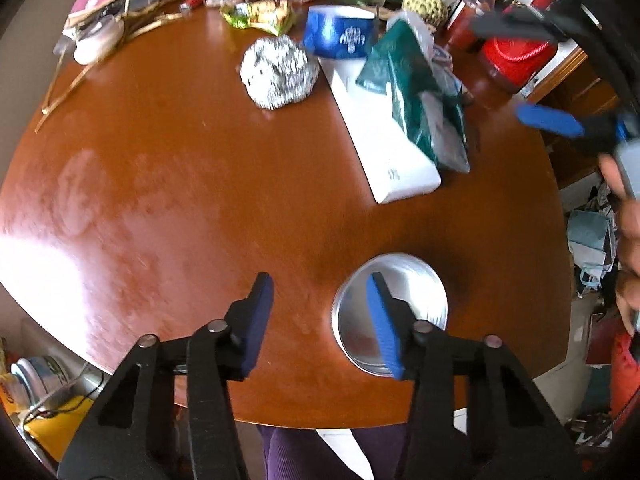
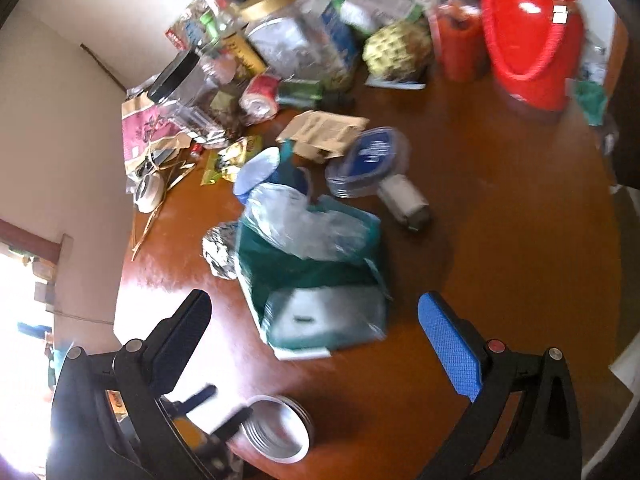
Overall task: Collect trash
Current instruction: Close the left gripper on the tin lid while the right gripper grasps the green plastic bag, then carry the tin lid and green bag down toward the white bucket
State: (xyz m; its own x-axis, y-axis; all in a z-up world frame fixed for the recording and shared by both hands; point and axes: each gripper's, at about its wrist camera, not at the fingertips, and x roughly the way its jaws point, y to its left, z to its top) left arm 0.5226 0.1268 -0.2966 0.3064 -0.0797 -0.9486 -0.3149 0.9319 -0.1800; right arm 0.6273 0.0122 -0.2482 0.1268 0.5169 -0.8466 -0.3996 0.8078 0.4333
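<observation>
A crumpled foil ball (image 1: 279, 72) lies on the round wooden table (image 1: 180, 184). A green bag (image 1: 416, 100) stuffed with clear plastic (image 2: 296, 220) rests on a white box (image 1: 384, 136); a blue cup (image 1: 340, 32) lies behind it. A silver tin lid (image 1: 390, 314) sits near the front edge. My left gripper (image 1: 320, 304) is open and empty, its right finger over the lid. My right gripper (image 2: 316, 332) is open and empty, above the table, in front of the green bag (image 2: 320, 280). It shows at the right in the left wrist view (image 1: 552, 120).
Clutter lines the table's back: a red jug (image 2: 528, 32), a sauce bottle (image 2: 456, 28), jars, a snack wrapper (image 1: 260, 14), a brown paper bag (image 2: 324, 132), a blue-lidded container (image 2: 368, 160), a paper roll (image 2: 404, 200). Straw strips (image 1: 68, 88) lie at left.
</observation>
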